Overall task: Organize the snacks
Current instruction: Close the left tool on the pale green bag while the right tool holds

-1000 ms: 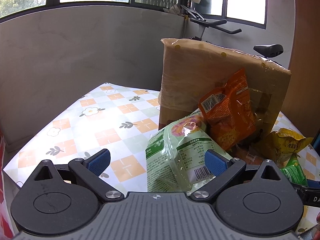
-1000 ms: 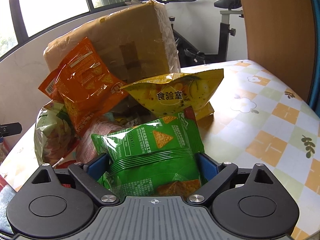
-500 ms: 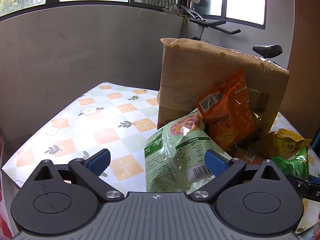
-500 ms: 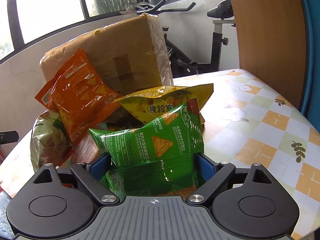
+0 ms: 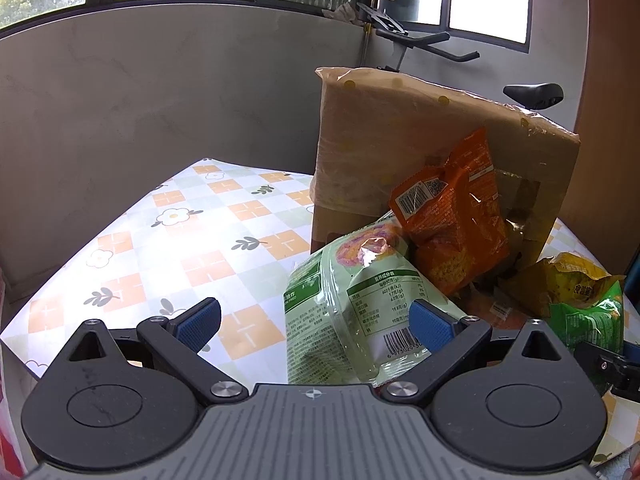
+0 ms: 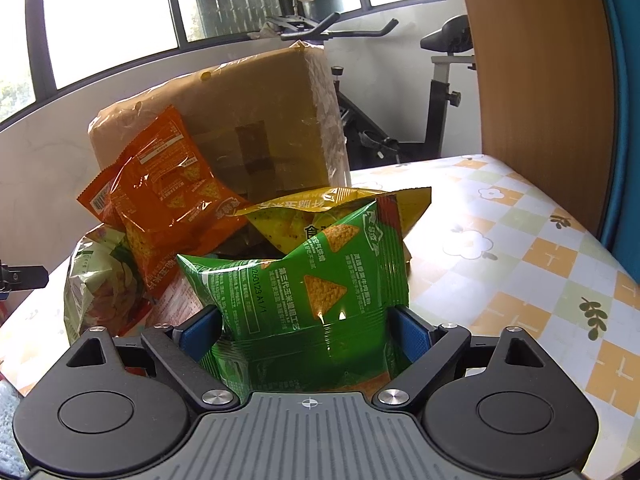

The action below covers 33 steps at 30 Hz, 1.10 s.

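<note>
Green snack bag (image 6: pixel 316 292) upright between pads of right hand-held gripper (image 6: pixel 306 330), gripped wide, raised before yellow bag (image 6: pixel 344 208), orange bag (image 6: pixel 168 196), taped carton (image 6: pixel 248 120) on bench (image 6: pixel 520 264), left hand-held gripper (image 5: pixel 314 320) open, holding nothing, pale green packet (image 5: pixel 352 304) between its jaws.

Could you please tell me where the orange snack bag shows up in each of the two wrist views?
Left wrist view: the orange snack bag stands right of centre, leaning on the taped cardboard box.
Right wrist view: the bag sits left of centre, before that box.
Shared landmark: the cardboard box.
</note>
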Tool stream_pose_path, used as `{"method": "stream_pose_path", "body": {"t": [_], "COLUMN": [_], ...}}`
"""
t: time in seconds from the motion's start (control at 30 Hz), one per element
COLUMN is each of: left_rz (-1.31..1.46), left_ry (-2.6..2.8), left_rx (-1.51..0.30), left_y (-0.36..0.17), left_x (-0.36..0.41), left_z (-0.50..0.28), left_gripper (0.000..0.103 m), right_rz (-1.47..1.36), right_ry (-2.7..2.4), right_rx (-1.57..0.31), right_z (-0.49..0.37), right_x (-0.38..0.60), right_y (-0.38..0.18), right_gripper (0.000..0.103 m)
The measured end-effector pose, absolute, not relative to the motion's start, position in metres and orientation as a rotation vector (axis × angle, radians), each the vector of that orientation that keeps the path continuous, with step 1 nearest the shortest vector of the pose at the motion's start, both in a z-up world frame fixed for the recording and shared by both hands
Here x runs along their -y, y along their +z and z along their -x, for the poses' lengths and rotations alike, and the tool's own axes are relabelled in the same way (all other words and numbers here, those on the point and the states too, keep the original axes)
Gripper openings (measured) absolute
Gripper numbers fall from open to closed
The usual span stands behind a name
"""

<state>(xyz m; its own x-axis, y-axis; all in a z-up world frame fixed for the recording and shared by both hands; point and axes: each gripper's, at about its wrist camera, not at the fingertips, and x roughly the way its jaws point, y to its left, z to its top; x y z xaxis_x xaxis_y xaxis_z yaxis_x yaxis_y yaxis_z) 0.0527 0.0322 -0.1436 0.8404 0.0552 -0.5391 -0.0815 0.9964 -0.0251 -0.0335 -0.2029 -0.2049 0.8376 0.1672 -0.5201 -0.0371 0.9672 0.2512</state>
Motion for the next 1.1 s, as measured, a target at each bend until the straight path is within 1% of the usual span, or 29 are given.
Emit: {"method": "stream_pose_path", "body": {"t": [0.23, 0.43, 0.6, 0.73, 0.93, 0.97, 1.0, 1.03, 1.07, 1.1], "left_rz": [0.048, 0.074, 0.067, 0.122, 0.093, 0.089, 0.087, 0.088, 0.092, 0.088], "left_ry": [0.052, 0.001, 0.003, 0.012, 0.005, 0.001, -0.004, -0.016, -0.033, -0.026], "left_rx": [-0.541, -0.568, -0.643, -0.71, -0.679, -0.675, -0.667, -0.655, -0.655, -0.659], "left_y": [-0.137, -0.136, -0.156, -0.176, -0.186, -0.186, -0.186, -0.185, -0.185, -0.185], "left_x": [-0.032, -0.021, -0.011, -0.017, -0.015, -0.014, -0.014, -0.015, -0.017, -0.021], "left_z": [-0.066, -0.092, -0.122, -0.133, -0.131, -0.13, -0.129, -0.128, -0.128, -0.128], "left_gripper": [0.101, 0.101, 0.101, 0.102, 0.103, 0.102, 0.097, 0.091, 0.077, 0.076], "right_rz": [-0.244, -0.254, -0.26, -0.265, -0.263, -0.264, -0.264, -0.263, -0.261, -0.258], "right_ry": [0.116, 0.121, 0.125, 0.13, 0.132, 0.132, 0.132, 0.131, 0.13, 0.129], "right_rx": [-0.571, -0.563, -0.559, -0.557, -0.559, -0.559, -0.559, -0.56, -0.561, -0.562], "right_z": [0.032, 0.031, 0.031, 0.032, 0.03, 0.03, 0.029, 0.029, 0.029, 0.028], "right_x": [0.204, 0.205, 0.207, 0.208, 0.207, 0.207, 0.207, 0.207, 0.207, 0.206], "right_y": [-0.209, -0.21, -0.211, -0.212, -0.213, -0.213, -0.213, -0.213, -0.213, -0.213], "right_gripper": [0.089, 0.089, 0.089, 0.089, 0.089, 0.089, 0.089, 0.089, 0.089, 0.089]}}
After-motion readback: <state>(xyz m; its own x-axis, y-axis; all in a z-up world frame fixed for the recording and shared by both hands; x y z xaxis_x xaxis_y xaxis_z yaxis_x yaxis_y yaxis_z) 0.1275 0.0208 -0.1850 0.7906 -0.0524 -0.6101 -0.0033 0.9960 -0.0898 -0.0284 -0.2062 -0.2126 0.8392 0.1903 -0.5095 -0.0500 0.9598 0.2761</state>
